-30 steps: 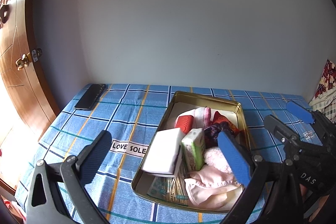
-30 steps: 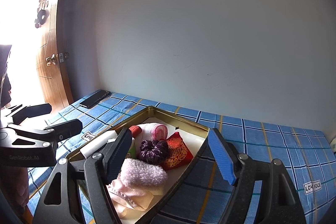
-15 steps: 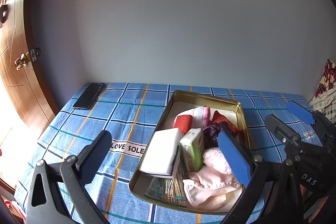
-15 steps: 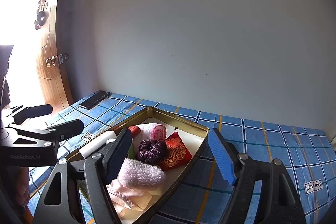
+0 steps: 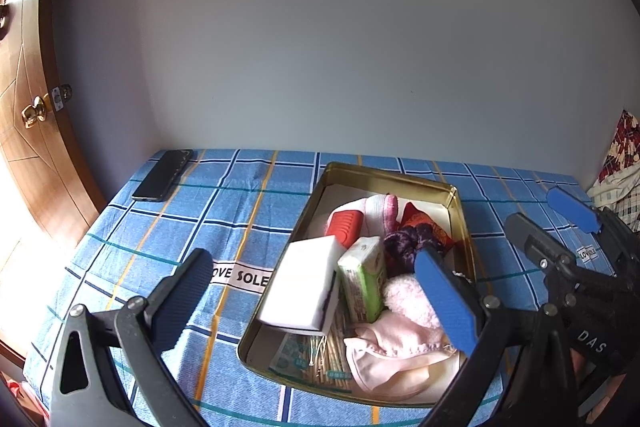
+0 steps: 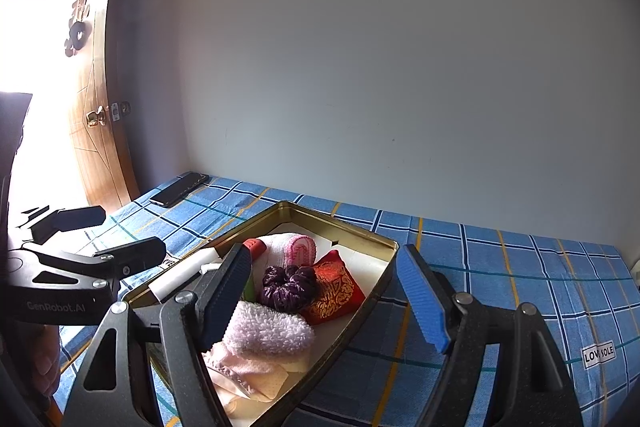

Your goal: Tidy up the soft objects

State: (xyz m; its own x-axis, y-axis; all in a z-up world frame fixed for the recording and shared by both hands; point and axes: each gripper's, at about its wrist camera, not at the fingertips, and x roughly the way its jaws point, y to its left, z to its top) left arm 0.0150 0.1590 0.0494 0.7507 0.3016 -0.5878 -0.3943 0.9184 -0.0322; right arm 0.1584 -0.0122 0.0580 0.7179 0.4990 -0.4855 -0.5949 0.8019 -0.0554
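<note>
Left view: my left gripper [image 5: 316, 291] stands wide and empty above the tin [image 5: 460, 211], where sponge [image 5: 302, 291], tissue pack [image 5: 362, 283] and pink cloth [image 5: 396, 355] lie crowded. Right view: my right gripper [image 6: 324, 291] likewise gapes empty; the fluffy towel [image 6: 268, 331] looks light and compressible, best pinched mid-bulk.

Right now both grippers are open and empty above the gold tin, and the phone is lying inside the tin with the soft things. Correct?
Not quite. The phone is not in the tin; the left wrist view shows it on the blue checked cloth at the far left corner, apart from the tin. The rest holds: the left gripper and right gripper are open and empty.
</note>
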